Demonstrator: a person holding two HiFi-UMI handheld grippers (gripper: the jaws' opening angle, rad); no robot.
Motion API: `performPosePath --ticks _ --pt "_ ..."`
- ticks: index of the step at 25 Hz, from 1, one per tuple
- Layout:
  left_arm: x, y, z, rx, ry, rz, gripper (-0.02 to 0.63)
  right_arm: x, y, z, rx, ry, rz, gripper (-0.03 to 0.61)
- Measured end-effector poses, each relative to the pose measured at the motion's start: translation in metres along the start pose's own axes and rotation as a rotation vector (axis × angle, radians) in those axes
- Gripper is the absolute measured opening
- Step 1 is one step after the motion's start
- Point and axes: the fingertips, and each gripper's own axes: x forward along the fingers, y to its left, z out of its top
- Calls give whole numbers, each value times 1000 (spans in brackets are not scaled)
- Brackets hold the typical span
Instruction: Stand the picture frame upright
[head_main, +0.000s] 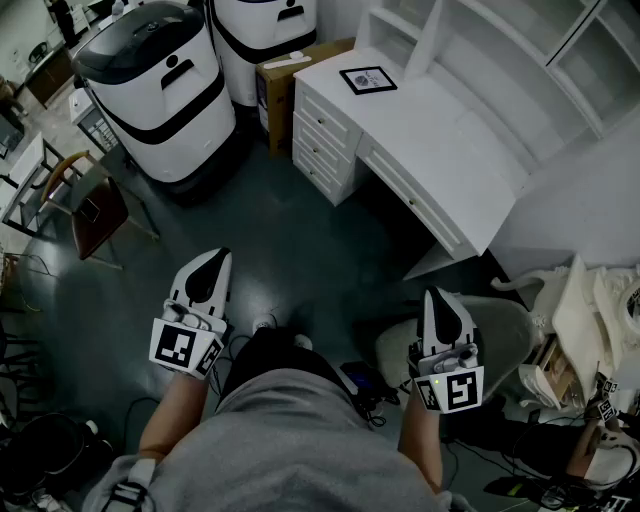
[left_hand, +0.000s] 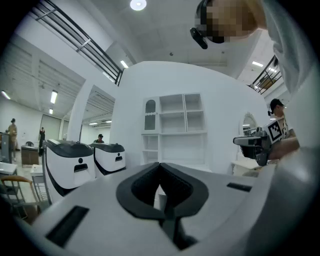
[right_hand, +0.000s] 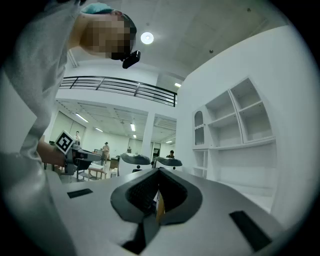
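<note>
A black picture frame (head_main: 367, 79) lies flat on the far left end of a white desk (head_main: 470, 160) in the head view. My left gripper (head_main: 214, 262) and my right gripper (head_main: 438, 298) are held close to my body, well short of the desk, over the dark floor. Both have their jaws together with nothing between them. In the left gripper view the left gripper (left_hand: 160, 167) points level toward the white shelf unit (left_hand: 175, 127). The right gripper (right_hand: 159, 175) faces the same room in the right gripper view. The frame does not show in either gripper view.
Two large white-and-black machines (head_main: 160, 85) stand left of the desk, with a cardboard box (head_main: 285, 85) between them and the drawers (head_main: 325, 135). A brown chair (head_main: 85, 205) is at the left. A white chair (head_main: 500, 340) and cables (head_main: 370, 385) lie near my right side.
</note>
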Motion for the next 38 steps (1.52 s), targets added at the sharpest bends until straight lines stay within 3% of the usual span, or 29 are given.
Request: performPosePath --ticks 12,20,30,38 --pt "1 -18 11 19 -9 -23 8 -16 -6 5 24 7 -12 25" --pt "-4 -17 9 30 -2 -32 8 -23 -10 1 151 6 -37 26" --pt "14 -5 1 18 5 -35 8 -10 -14 -9 146 27 -46 26" --pt "66 19 5 6 -7 -44 8 37 -41 -13 131 40 -50 26"
